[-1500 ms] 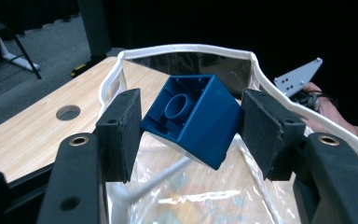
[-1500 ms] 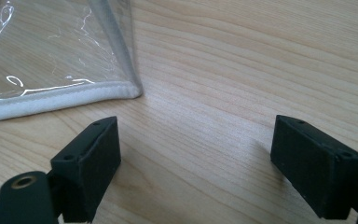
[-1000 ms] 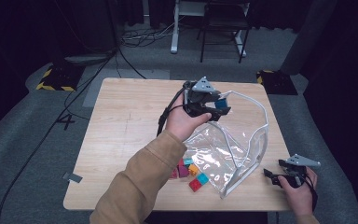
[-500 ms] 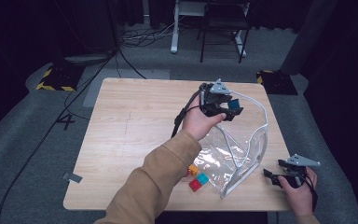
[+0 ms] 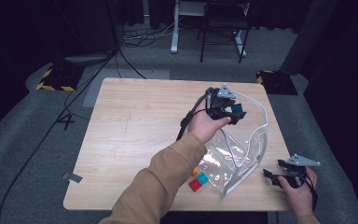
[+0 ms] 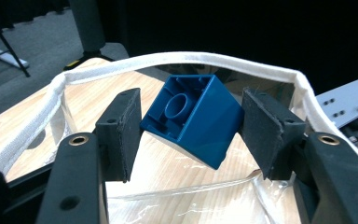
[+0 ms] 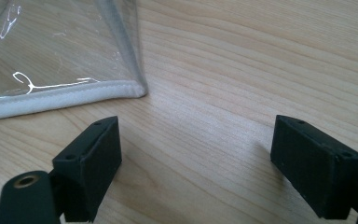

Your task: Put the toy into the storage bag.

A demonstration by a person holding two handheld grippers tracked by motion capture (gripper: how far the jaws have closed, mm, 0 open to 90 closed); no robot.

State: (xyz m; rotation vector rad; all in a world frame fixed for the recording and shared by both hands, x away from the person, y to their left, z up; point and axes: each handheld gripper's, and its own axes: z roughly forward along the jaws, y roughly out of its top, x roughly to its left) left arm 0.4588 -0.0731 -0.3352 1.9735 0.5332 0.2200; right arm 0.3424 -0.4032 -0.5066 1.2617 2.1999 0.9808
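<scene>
on the wooden table [image 5: 135,121] our clear pouch [image 5: 242,154] looks soft, floppy, best taken by its white rim. left gripper [image 6: 191,126] pinches the light, rigid blue block [image 6: 193,119] over its mouth; right gripper [image 7: 196,163] rests agape.

your left tool [image 6: 191,128] pinches a dark blue plastic brick [image 6: 193,116], tilted corner-down with its hollow underside and round inner tube turned toward you. you hold it above the open mouth of a clear plastic bag [image 5: 235,154] edged in white trim, which lies on the right part of the counter [image 5: 135,126]. three more bricks, orange [image 5: 195,171], teal [image 5: 203,178] and red [image 5: 196,185], sit close together on the counter just beside the bag's near left edge.
</scene>
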